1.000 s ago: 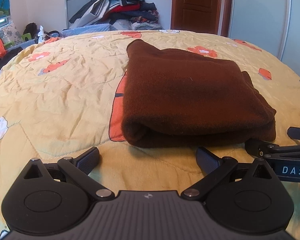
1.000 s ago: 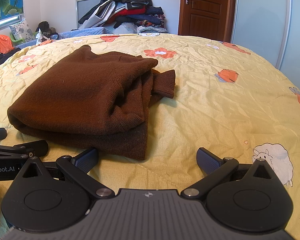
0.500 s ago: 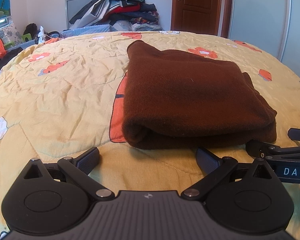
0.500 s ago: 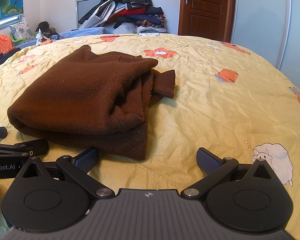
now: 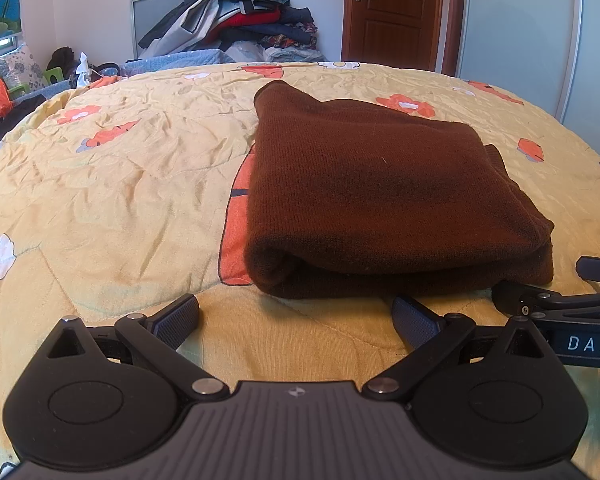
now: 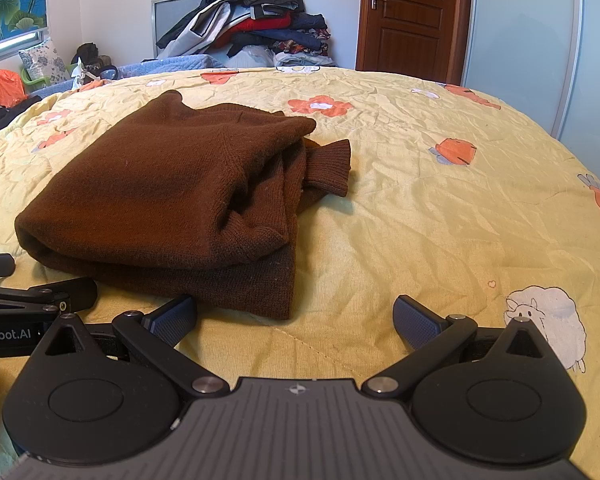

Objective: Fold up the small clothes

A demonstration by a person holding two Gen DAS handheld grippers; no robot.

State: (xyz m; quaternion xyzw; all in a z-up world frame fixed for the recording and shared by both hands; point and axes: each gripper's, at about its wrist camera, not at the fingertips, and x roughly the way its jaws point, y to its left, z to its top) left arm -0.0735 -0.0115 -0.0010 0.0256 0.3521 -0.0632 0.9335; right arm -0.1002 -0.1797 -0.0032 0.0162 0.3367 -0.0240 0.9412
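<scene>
A yellow flowered quilt (image 5: 100, 184) covers the bed, and the brown sweater (image 5: 372, 192) lies folded on it, the landmark here. Behind the sweater, past the far edge of the bed, a pile of clothes (image 6: 256, 28) leans against the wall. In front of the sweater, both tongs hover just short of its near rolled fold, side by side. The left gripper (image 5: 296, 316) stands wide and empty, and the right gripper (image 6: 296, 316) is wide and empty too. One ribbed cuff (image 6: 328, 164) pokes out of the sweater's right side. The knit looks thick, soft and limp, likely grippy rather than slippery; I would pinch all layers at a near corner, or the cuff to tuck it in.
</scene>
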